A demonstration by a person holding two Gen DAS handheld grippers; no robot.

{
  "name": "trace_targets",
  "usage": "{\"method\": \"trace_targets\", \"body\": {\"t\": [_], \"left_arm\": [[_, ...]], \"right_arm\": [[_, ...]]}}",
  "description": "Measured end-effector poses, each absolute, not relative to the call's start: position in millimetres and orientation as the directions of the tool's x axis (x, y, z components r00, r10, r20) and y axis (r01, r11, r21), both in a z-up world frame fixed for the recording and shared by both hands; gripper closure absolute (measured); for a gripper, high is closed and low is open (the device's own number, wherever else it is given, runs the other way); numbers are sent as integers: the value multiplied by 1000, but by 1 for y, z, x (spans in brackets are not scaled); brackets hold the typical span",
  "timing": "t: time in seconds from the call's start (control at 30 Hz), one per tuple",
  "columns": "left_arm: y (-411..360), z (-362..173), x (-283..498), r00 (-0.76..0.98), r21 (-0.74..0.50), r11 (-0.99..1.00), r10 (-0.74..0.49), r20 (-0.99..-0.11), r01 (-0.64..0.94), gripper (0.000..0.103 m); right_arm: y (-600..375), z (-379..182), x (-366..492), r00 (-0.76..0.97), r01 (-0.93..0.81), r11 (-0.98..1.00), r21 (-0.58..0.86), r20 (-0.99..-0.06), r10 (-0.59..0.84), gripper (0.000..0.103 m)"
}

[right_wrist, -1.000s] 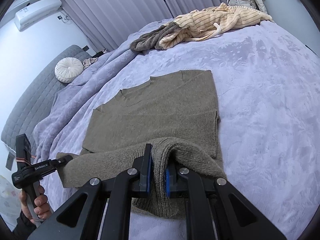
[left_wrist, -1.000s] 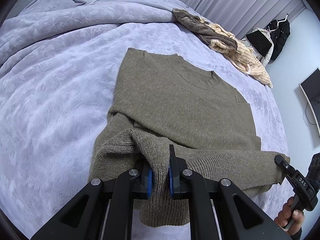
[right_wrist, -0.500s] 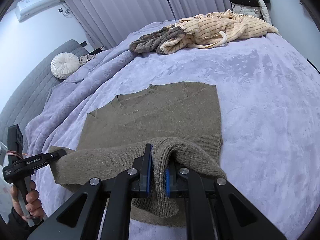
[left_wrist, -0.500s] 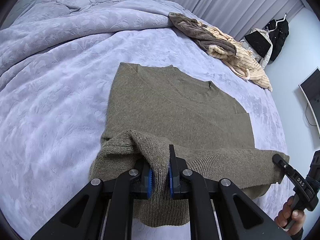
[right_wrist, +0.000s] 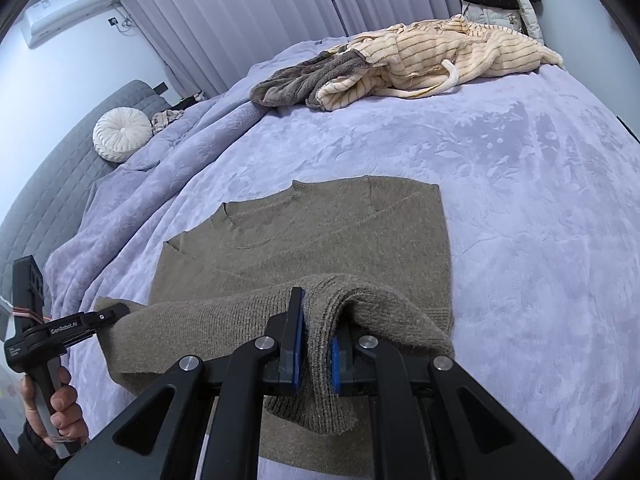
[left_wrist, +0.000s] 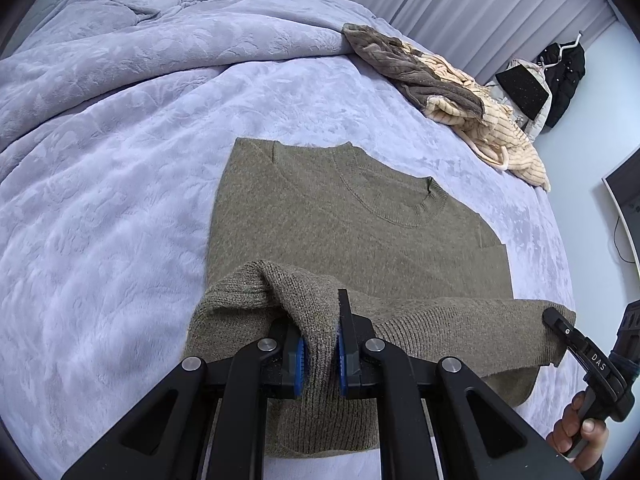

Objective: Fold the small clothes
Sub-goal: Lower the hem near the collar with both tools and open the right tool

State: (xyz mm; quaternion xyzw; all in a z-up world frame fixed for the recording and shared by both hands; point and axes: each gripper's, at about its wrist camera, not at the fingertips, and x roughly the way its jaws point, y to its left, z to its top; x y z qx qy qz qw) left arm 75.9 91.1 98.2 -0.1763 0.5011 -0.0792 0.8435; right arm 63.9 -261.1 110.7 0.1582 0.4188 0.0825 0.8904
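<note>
We grip the olive knit sweater (left_wrist: 360, 232) by its ribbed hem, which is lifted at both corners; its flat body and round collar lie on the plush lavender bed (left_wrist: 120, 200). Our left gripper (left_wrist: 320, 354) and right gripper (right_wrist: 316, 354) are each clamped tight on thick, fuzzy knit.

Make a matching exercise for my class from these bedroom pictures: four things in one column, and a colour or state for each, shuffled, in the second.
Things
1. sweater
2. blanket
3. round cushion
4. left gripper

Colour or state
A. white, lying near the headboard
B. shut on the knit hem
C. olive green, lower edge lifted
D. lavender, spread over the bed

Pairs: 1-C, 2-D, 3-A, 4-B
</note>
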Motion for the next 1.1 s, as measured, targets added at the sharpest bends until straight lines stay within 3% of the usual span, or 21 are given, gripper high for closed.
{"method": "trace_targets", "body": {"t": [1.1], "left_arm": [[70,78,173,452,-324,945,-274,-849,-37,90]], "right_arm": [[-273,76,163,588,39,943,332,-770,247,92]]}}
